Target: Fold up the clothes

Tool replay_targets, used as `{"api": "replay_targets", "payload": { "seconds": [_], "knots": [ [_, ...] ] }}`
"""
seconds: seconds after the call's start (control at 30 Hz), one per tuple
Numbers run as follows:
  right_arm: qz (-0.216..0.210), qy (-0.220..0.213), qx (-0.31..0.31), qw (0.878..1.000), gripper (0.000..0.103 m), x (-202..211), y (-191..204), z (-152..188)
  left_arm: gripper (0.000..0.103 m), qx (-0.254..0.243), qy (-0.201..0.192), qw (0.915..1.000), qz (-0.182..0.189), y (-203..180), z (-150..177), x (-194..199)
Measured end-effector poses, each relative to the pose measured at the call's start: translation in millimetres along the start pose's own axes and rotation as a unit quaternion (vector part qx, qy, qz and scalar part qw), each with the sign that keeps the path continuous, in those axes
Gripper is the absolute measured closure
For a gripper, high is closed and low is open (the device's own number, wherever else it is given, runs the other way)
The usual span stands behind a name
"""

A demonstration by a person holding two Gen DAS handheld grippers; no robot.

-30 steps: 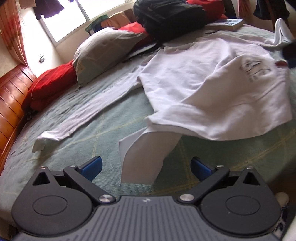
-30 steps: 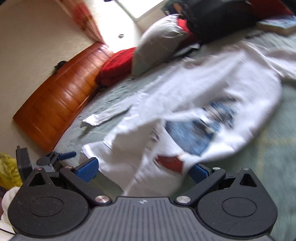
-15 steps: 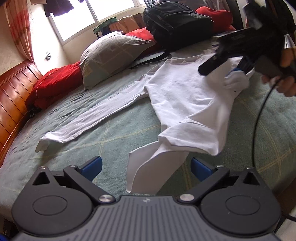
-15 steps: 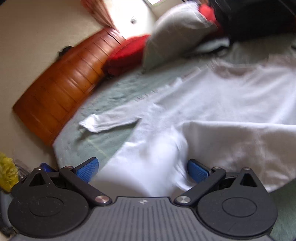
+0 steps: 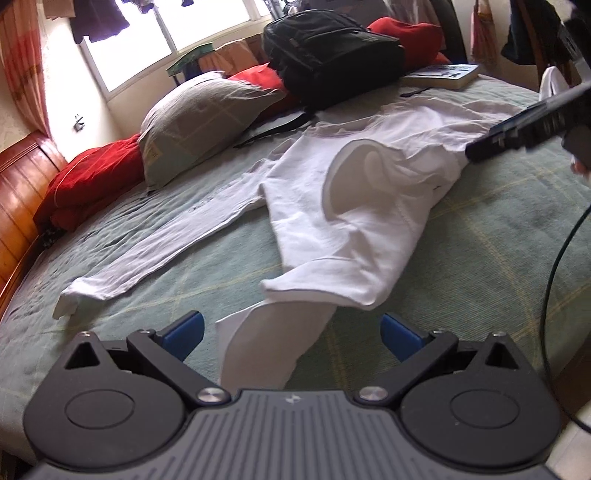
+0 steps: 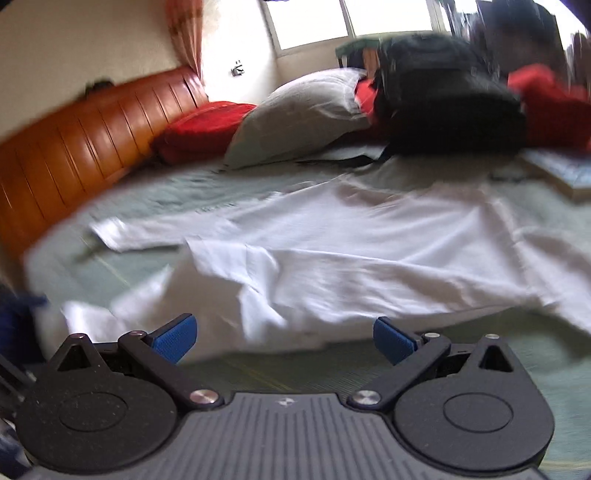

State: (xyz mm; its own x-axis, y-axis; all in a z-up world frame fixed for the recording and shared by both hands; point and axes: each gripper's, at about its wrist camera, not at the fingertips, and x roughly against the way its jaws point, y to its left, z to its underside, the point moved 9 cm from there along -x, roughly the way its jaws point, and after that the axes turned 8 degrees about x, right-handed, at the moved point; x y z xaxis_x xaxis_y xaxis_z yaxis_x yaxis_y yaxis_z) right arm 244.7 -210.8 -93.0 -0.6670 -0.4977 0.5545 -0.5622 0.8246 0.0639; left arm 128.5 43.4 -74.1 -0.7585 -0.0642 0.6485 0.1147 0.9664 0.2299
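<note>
Both hand-held grippers, left (image 5: 291,332) and right (image 6: 282,334), gape empty over the white long-sleeved shirt (image 5: 354,206) on the bed (image 5: 184,284). One side is folded inward; the outstretched sleeve (image 5: 155,254) and final folds remain.

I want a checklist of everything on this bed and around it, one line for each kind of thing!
Surface: green checked bedspread, rumpled.
Job's things: white long-sleeved shirt, partly folded over itself; one sleeve stretched out flat.
Clutter: black backpack, grey pillow, red bedding, book.
Grippers: left gripper open, shirt hem between its jaws; right gripper open, low over the shirt.
Cables: black cable on the right.
Surroundings: wooden headboard, window, curtain.
</note>
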Motion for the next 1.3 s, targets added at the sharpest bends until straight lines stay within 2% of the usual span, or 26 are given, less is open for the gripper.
{"api": "replay_targets", "payload": {
  "seconds": [0.1,0.17,0.23,0.3,0.37,0.47,0.5,0.57,0.6,0.67,0.83,0.87,1.13,1.27,1.3],
  "knots": [
    [0.015,-0.009,0.044,0.999,0.001,-2,10,1,0.001,-0.002,-0.002,1.0,0.002,-3,0,2],
    [0.015,-0.009,0.071,0.997,0.008,-7,19,-1,0.001,-0.001,-0.002,1.0,0.002,-4,0,3],
    [0.007,-0.009,0.095,0.995,0.022,-11,31,-3,0.001,0.002,-0.001,1.0,0.002,-4,2,4],
    [0.012,-0.007,0.135,0.991,0.032,-15,43,-1,0.001,0.002,0.002,1.0,0.0,-2,4,3],
    [0.036,-0.002,0.19,0.981,0.034,-22,51,3,0.001,0.002,0.005,1.0,-0.001,-2,5,2],
    [0.075,0.004,0.272,0.959,0.045,-33,61,9,0.001,0.004,0.006,1.0,0.0,-1,5,-1],
    [0.091,0.006,0.298,0.95,0.052,-37,63,11,0.001,0.004,0.006,1.0,0.0,-2,5,-1],
    [0.122,0.012,0.344,0.931,0.078,-45,65,15,0.001,0.004,0.004,1.0,0.001,-3,5,0],
    [0.131,0.011,0.359,0.924,0.096,-44,66,15,0.001,0.003,0.003,1.0,0.002,-3,5,1],
    [0.142,0.001,0.379,0.914,0.097,-37,70,14,0.001,0.003,0.002,1.0,0.003,-4,5,2],
    [0.164,-0.019,0.397,0.903,0.097,10,73,3,0.001,0.002,-0.004,1.0,0.006,-5,5,6],
    [0.164,-0.02,0.395,0.904,0.097,21,72,2,0.001,0.001,-0.007,0.9999,0.008,-7,4,7],
    [0.138,-0.025,0.323,0.936,0.097,120,61,7,0.001,-0.022,-0.034,0.9985,0.036,-29,3,25],
    [0.132,-0.018,0.302,0.944,0.097,159,62,23,0.001,-0.039,-0.048,0.9968,0.05,-43,3,36],
    [0.131,-0.005,0.298,0.945,0.097,163,60,31,0.001,-0.043,-0.052,0.9963,0.053,-46,3,39]
  ]
}}
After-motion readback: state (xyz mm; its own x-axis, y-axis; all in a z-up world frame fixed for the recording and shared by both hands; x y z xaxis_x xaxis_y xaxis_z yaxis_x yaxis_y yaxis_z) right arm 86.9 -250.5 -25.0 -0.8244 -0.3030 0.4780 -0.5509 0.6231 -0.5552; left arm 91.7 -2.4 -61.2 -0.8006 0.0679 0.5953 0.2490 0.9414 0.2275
